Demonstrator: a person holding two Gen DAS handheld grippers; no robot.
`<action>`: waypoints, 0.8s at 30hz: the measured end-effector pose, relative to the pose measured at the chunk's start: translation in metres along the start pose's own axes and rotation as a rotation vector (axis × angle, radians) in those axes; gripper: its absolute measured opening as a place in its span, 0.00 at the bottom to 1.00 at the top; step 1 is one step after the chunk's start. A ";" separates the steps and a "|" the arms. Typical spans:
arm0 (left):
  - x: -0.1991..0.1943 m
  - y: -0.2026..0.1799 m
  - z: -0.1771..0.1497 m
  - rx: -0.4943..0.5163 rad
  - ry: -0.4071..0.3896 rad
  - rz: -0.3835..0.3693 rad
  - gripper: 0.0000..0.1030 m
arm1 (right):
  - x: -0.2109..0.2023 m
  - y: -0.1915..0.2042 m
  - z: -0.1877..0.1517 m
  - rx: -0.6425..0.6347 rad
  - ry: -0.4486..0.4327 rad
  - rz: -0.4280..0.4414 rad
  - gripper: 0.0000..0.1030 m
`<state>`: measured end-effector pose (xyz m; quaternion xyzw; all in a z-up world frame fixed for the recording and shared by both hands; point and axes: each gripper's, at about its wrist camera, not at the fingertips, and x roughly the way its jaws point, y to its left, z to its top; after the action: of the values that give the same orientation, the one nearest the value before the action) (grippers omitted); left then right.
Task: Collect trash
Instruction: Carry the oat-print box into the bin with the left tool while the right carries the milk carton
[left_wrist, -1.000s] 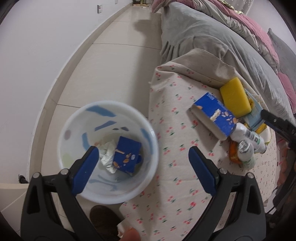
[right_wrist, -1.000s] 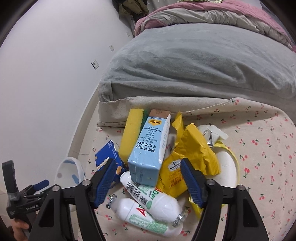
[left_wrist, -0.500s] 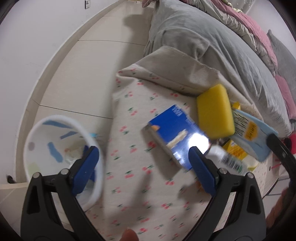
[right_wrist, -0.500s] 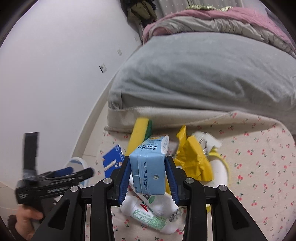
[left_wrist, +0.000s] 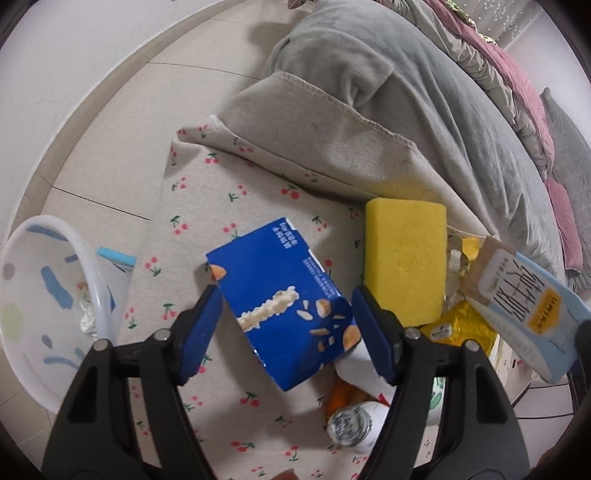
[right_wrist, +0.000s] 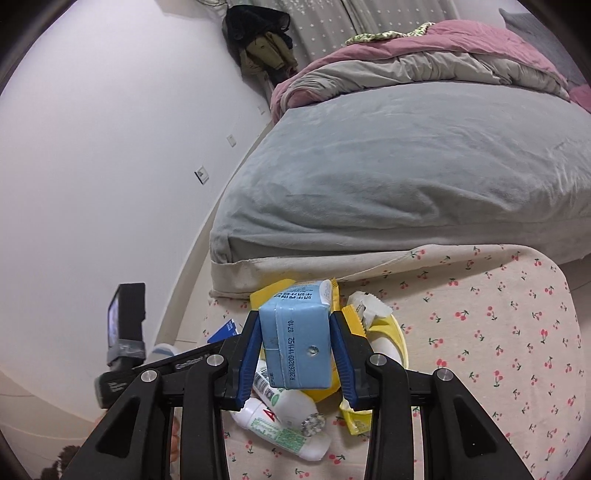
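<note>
One light-blue carton (right_wrist: 295, 338) was pinched end-on between the blue pads of the right gripper (right_wrist: 294, 356), lifted clear of the heap below it; the left wrist view showed the same carton (left_wrist: 524, 299) tilted in the air at the right edge. One dark-blue snack box (left_wrist: 284, 299) lay flat on the cherry-print cloth (left_wrist: 207, 206), between the pads of the left gripper (left_wrist: 286, 328). Those jaws had just been closing around the box but stood spread, with a gap showing at the left pad; whether the right pad touched the box could not be told.

Beside the box lay one yellow sponge (left_wrist: 404, 254), just touching the heap. Two white bottles (right_wrist: 284, 413) lay side by side under the raised carton, with yellow wrappers (right_wrist: 354, 417) around them; how many wrappers could not be counted. One white bin (left_wrist: 40, 314) stood on the floor at the left, just beside the cloth's hanging edge, with crumpled foil in its bottom.

The cloth's left edge dropped off close to the box, with bare tiled floor (left_wrist: 122, 140) beyond. Behind the heap rose a grey blanket (right_wrist: 406, 177), closing that side. To the right the cloth (right_wrist: 498, 332) lay open and bare.
</note>
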<state>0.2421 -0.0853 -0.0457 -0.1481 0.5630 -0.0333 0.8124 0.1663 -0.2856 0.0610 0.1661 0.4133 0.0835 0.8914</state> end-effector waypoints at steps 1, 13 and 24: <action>0.001 -0.001 0.000 0.001 -0.003 0.003 0.70 | 0.000 -0.001 0.001 0.004 -0.002 0.001 0.36; 0.016 -0.002 0.005 -0.016 0.066 -0.024 0.69 | -0.007 0.001 -0.001 0.003 -0.022 0.009 0.36; -0.007 -0.001 0.004 0.027 -0.001 -0.071 0.67 | -0.019 0.003 0.001 0.002 -0.061 0.021 0.36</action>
<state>0.2437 -0.0835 -0.0381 -0.1572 0.5564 -0.0696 0.8129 0.1548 -0.2885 0.0765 0.1739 0.3841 0.0875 0.9026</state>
